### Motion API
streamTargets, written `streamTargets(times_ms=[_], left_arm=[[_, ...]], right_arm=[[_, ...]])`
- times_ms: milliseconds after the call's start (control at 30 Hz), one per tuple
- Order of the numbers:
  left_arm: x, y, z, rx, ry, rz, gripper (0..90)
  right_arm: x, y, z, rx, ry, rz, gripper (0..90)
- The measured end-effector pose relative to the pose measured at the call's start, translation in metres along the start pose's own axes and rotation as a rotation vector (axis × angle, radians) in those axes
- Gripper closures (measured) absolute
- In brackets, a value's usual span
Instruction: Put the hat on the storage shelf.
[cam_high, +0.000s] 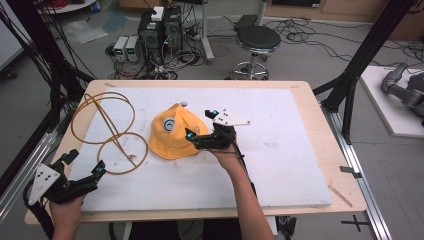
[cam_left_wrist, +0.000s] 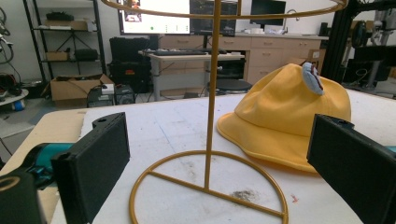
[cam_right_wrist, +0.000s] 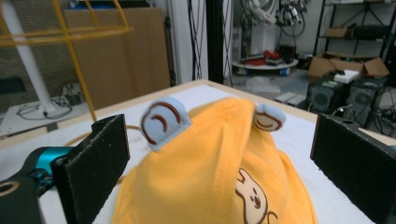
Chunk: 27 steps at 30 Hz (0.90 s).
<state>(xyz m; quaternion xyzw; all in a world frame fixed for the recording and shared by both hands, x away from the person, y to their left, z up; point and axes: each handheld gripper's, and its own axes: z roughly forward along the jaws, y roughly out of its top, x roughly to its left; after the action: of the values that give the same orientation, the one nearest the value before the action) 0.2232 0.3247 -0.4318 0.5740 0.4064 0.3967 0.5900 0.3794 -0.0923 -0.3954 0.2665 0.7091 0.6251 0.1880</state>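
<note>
Yellow: one hat (cam_high: 172, 135), one wire stand (cam_high: 107, 131); left gripper (cam_high: 85, 162) and right gripper (cam_high: 202, 125) both spread, empty.

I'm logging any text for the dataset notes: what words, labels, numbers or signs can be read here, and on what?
None can be read.
Yellow hat: a drawn animal face and ear patches, no letters.
Monitor screens behind the table: content too small and blurred to read.
Cardboard boxes on the floor: no legible print.
</note>
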Motion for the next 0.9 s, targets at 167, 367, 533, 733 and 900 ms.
streamTargets(times_ms=[167, 367, 533, 733, 900], left_arm=[[0.000, 0.000, -0.001, 0.000, 0.001, 0.001, 6.2], [-0.001, -0.001, -0.001, 0.002, -0.001, 0.004, 6.2], [-0.002, -0.001, -0.002, -0.001, -0.001, 0.005, 6.2], [-0.001, -0.001, -0.003, -0.004, 0.003, 0.002, 6.2], [-0.001, -0.001, -0.004, -0.003, 0.002, 0.003, 6.2]], right_arm=[[-0.005, -0.007, 0.011, 0.021, -0.012, 0.018, 4.4], [-0.005, -0.012, 0.020, 0.053, -0.025, 0.030, 7.8], [-0.008, -0.016, 0.027, 0.063, -0.014, 0.050, 15.4], [-0.010, -0.024, 0.035, 0.112, -0.022, 0.076, 26.2], [-0.010, -0.026, 0.037, 0.128, 0.005, 0.092, 37.4]])
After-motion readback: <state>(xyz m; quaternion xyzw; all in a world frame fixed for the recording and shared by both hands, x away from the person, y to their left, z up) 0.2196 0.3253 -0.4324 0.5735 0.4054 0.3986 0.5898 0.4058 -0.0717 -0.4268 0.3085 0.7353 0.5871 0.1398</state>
